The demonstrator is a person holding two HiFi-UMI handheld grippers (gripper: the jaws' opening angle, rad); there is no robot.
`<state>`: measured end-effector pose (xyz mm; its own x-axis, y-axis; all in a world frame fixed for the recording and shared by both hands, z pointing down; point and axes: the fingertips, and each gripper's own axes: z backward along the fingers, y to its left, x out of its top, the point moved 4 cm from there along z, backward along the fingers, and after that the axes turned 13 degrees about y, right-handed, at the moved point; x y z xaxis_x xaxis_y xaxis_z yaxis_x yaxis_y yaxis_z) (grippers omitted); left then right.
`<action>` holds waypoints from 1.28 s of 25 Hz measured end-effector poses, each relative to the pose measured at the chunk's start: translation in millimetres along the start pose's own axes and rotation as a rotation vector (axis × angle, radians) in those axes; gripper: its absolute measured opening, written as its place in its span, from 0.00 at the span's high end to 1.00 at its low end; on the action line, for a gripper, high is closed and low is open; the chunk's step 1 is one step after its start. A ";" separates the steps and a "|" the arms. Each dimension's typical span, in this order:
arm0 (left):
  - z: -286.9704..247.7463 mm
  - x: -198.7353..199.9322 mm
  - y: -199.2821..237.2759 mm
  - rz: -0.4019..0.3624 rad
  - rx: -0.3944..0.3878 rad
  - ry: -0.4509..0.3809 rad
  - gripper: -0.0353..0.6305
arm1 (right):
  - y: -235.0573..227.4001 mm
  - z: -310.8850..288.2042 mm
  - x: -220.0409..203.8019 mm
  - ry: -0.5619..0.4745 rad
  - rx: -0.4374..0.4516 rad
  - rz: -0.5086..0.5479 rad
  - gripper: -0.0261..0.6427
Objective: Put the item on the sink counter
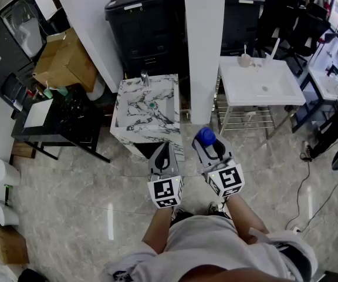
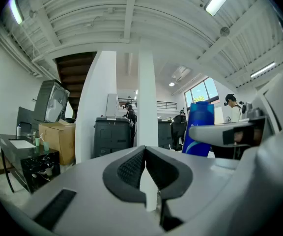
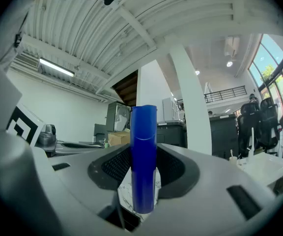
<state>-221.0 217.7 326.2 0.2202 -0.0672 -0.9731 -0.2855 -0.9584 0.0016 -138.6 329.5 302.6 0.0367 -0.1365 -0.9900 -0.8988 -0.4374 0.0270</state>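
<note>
Blue bottle point(image 3: 144, 146) up in the air, clamped upright in the right gripper point(image 1: 208, 144), with both pads pressing on its sides and its top standing proud of the jaw tips. The left gripper point(image 2: 144, 173) hangs just to the left of it, with its jaws together and nothing between them.

Where are we in the job? I'd call this the carry. The bottle is held and lifted, but it is not yet over any counter.

The marble counter point(image 1: 122, 107) lies ahead of both grippers, dead ahead of the left one and ahead and a little left of the right one. Its basin point(image 1: 151, 106) sits in the middle, with a tap point(image 1: 145, 78) at the far edge. A white sink point(image 1: 263, 86) stands ahead and off to the right, beyond a pillar point(image 1: 204, 46). The marble one looks the likelier target since it is nearer, though the task doesn't say which.

Next move, as I read it:
- Push the right gripper forward and slightly left until the bottle is over a flat marble edge rather than the basin.
- Lower it with the bottle kept upright until the base rests on the marble.
- Only then part the jaws and back straight out, so the pads don't drag it over.

The left gripper has nothing to do and needs only to stay clear.
</note>
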 end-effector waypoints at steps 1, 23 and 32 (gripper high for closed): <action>0.6 -1.3 1.5 -0.001 -0.004 -0.003 0.93 | 2.1 -1.5 -2.4 0.005 0.000 0.002 0.74; 19.8 -22.7 71.2 0.017 -0.098 0.003 0.93 | 61.7 -30.7 -10.4 0.027 -0.052 0.014 0.73; 25.4 -50.1 79.1 0.060 -0.164 0.048 0.93 | 73.4 -32.7 -21.3 0.077 -0.082 0.017 0.73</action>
<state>-278.3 152.3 369.2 0.2528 -0.1353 -0.9580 -0.1442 -0.9844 0.1009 -191.1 271.2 330.2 0.0576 -0.2113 -0.9757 -0.8611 -0.5050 0.0585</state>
